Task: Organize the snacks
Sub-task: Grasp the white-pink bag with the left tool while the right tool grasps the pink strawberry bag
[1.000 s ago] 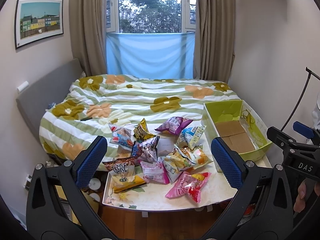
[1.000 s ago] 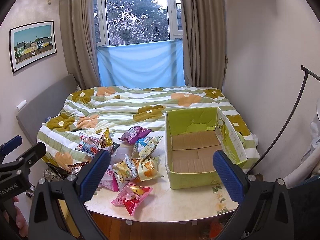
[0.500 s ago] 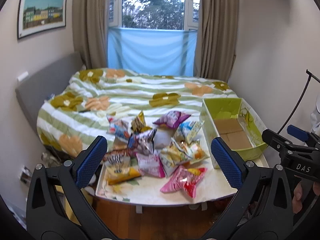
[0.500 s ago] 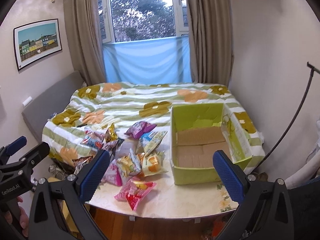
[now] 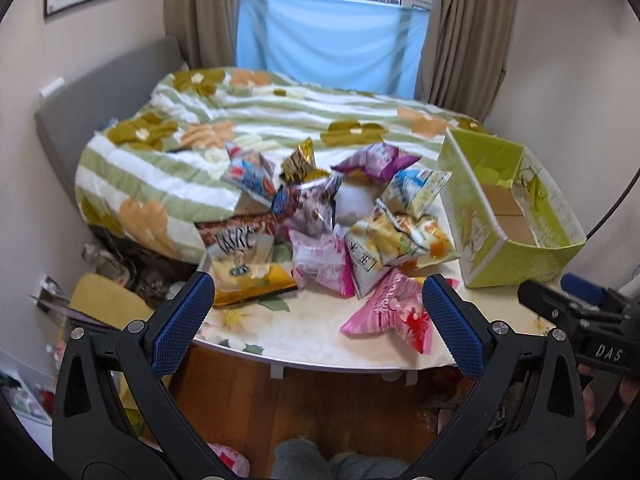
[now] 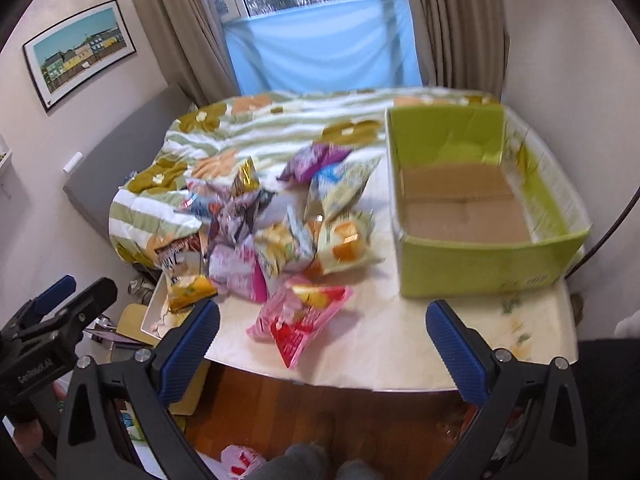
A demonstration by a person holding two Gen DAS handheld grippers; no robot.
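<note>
My right gripper (image 6: pixel 322 344) hangs nearest the pink snack bag (image 6: pixel 298 316) (long axis toward the far right), both grippers' fingers spread, empty.

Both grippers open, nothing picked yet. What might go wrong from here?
The pink bag lies near the table's front edge; a clumsy grab could push it onto the floor. The snack pile overlaps, so the left gripper may drag neighbours along. The green box looks light and could slide if bumped.
</note>
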